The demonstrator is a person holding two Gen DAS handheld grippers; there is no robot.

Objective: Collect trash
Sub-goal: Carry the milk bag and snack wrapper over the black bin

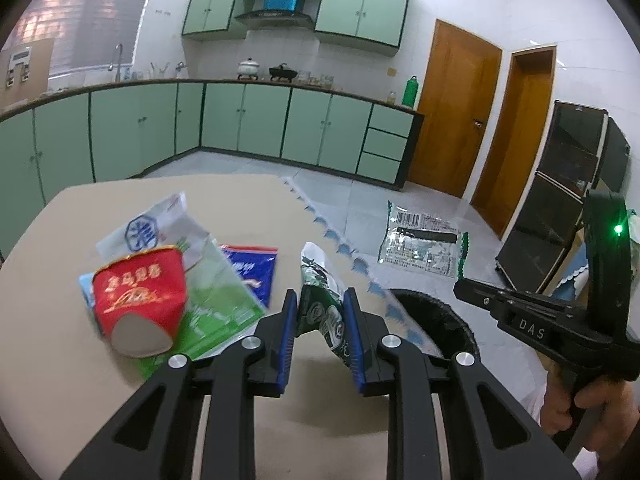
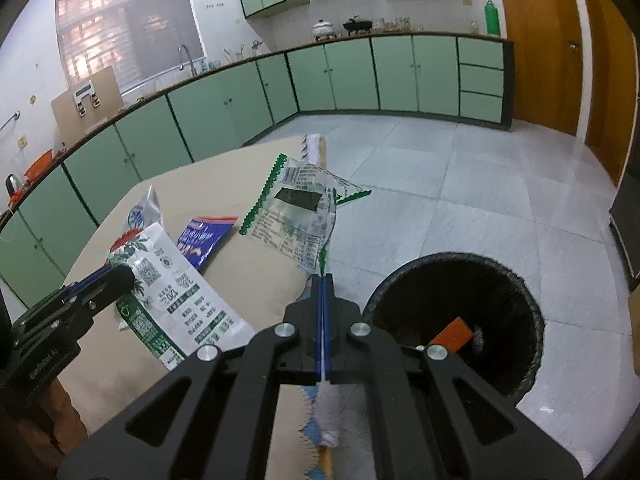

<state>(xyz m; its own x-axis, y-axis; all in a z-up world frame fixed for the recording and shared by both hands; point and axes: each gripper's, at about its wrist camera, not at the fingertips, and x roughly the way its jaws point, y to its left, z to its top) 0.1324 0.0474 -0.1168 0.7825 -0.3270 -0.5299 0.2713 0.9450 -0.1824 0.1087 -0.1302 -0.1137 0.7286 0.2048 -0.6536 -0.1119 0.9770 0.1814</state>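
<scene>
Tan table (image 1: 60, 240) | crumpled green-white wrapper (image 1: 324, 304) | clear, green-edged wrapper (image 2: 296, 216)

- A home kitchen is being shown.
- The walls are being lined by pale green cabinets with dark trim (image 1: 248, 120), below and overhead.
- A white lidded pot (image 1: 249, 67) and a black wok (image 1: 283, 72) are being kept on the worktop under a dark range hood (image 1: 276, 16).
- A curved metal sink tap (image 2: 185, 56) is being lit by the barred window (image 2: 120, 20).
</scene>
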